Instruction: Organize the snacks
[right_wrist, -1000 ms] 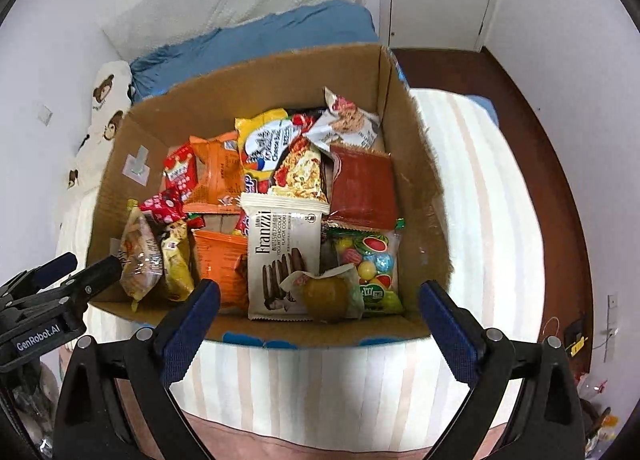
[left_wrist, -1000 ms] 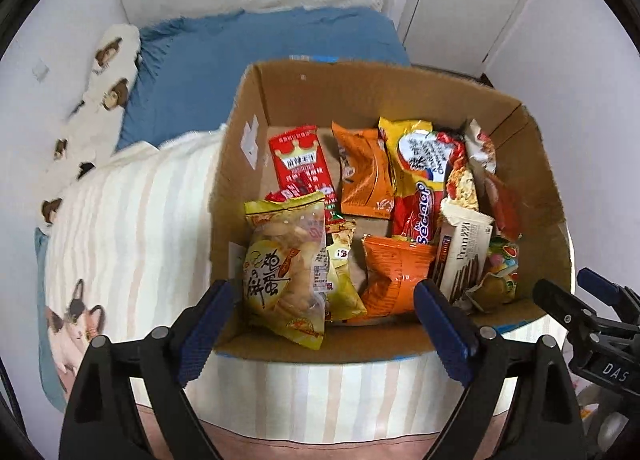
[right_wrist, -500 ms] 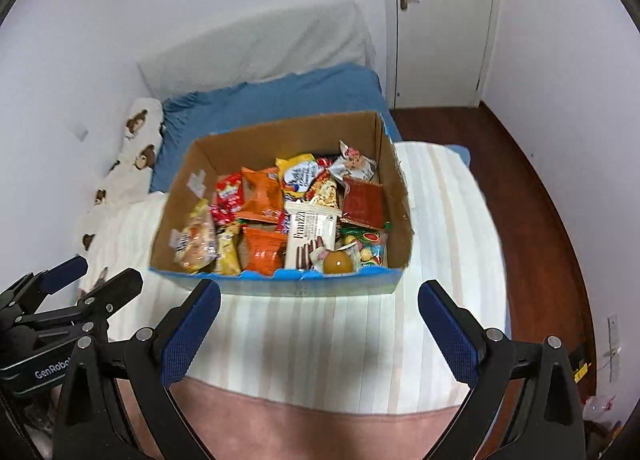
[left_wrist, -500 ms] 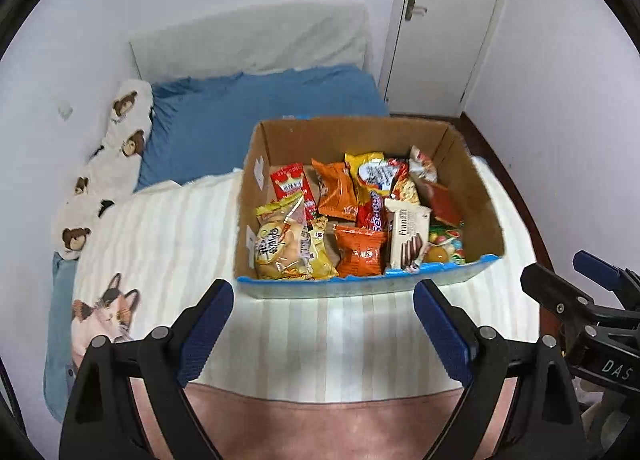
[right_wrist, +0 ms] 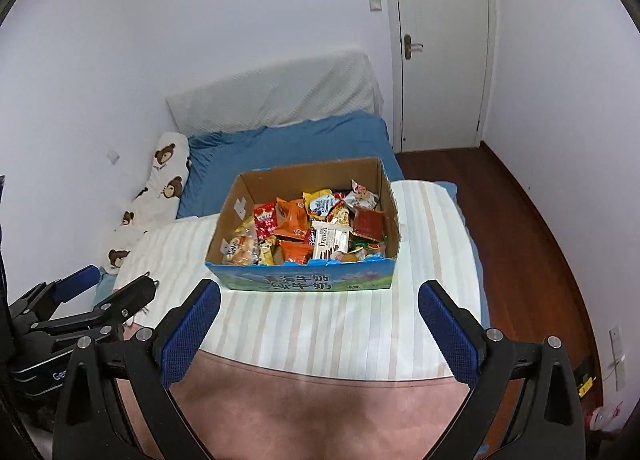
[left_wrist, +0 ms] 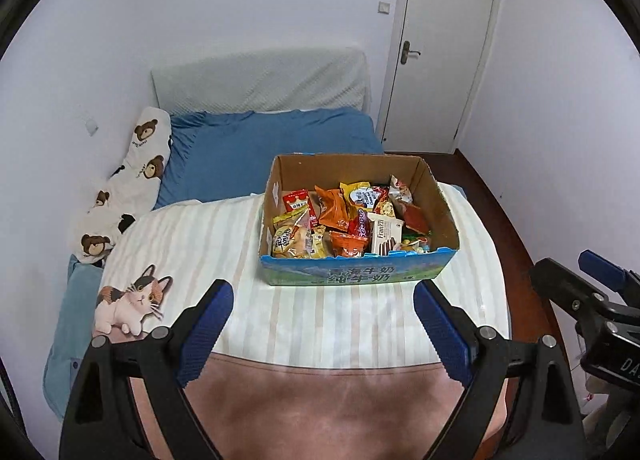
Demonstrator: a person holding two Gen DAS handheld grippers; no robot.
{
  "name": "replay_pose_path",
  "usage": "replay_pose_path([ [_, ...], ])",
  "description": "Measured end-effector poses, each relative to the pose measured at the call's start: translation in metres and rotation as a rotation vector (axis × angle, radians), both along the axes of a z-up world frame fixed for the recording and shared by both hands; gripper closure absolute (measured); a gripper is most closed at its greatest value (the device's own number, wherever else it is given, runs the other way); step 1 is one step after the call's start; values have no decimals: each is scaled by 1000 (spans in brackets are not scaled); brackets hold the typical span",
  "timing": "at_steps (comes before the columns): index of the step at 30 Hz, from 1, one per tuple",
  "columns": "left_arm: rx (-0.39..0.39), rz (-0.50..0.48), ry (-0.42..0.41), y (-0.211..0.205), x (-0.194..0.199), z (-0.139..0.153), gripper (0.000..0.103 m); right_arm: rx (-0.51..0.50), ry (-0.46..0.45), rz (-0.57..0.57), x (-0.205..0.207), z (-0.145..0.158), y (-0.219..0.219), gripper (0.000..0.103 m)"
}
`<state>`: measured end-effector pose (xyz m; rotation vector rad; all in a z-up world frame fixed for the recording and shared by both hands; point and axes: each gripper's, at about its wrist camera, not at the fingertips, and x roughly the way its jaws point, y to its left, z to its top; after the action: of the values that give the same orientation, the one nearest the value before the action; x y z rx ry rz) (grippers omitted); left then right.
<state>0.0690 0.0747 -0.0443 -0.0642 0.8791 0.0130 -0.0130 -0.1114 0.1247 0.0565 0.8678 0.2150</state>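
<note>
Both claws hang back from the bed, angled down at it. Left claw: jaws wide apart, nothing between them. Right claw: jaws equally wide apart, also empty.

The snacks sit in an open cardboard box with a blue printed front, resting on the striped blanket toward the right side of the bed. I can pick out a white Franzzi cookie pack near the front wall, an orange chip bag behind it, a red packet toward the left wall and a yellow bun bag in the front left corner. The packs lie overlapped and leaning on one another, with no clear order.

My reading: nothing is in hand, and the box looks packed, so the job is either done or waiting on a pick.

Risks from here:
- The bed is soft; pressing a claw on the box rim could tip it or dent the wall.
- Glossy overlapped wrappers: a pinch may drag a neighbour out too, or slip.
- The two claws sit close side by side and could collide on a shared reach.
</note>
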Motion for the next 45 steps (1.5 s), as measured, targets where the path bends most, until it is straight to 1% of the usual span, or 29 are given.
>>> replay_pose_path([
  [7, 0, 2, -41, 2, -24, 18, 11, -9, -43, 16, -34, 24, -1, 2],
  [10, 4, 2, -52, 3, -29, 22, 11, -7, -43, 19, -41, 26, -2, 2],
  [14, 17, 10, -71, 3, -30, 22, 11, -13, -41, 9, -39, 22, -3, 0],
  [16, 22, 10, -73, 2, -29, 21, 10, -23, -45, -1, -36, 19, -3, 0],
  [17, 25, 8, -75, 2, -27, 19, 3, -27, -47, -7, -34, 17, -4, 0],
  [18, 29, 5, -73, 1, -25, 18, 0, -31, -51, -16, -31, 14, -5, 0],
  [25, 64, 49, -87, 3, -3, 3, 0, -61, -76, -68, -2, 1, -10, 0],
  [29, 77, 70, -79, 5, 15, -8, 0, -81, -94, -91, 18, -5, -12, 0],
  [33, 96, 74, -75, 1, 28, -15, 0, -101, -97, -110, 36, -13, -13, 0],
  [39, 91, 66, -58, -3, 40, -24, 0, -122, -78, -121, 58, -29, -13, 0],
  [45, 98, 59, -53, -7, 49, -26, 0, -127, -67, -128, 65, -37, -10, 0],
])
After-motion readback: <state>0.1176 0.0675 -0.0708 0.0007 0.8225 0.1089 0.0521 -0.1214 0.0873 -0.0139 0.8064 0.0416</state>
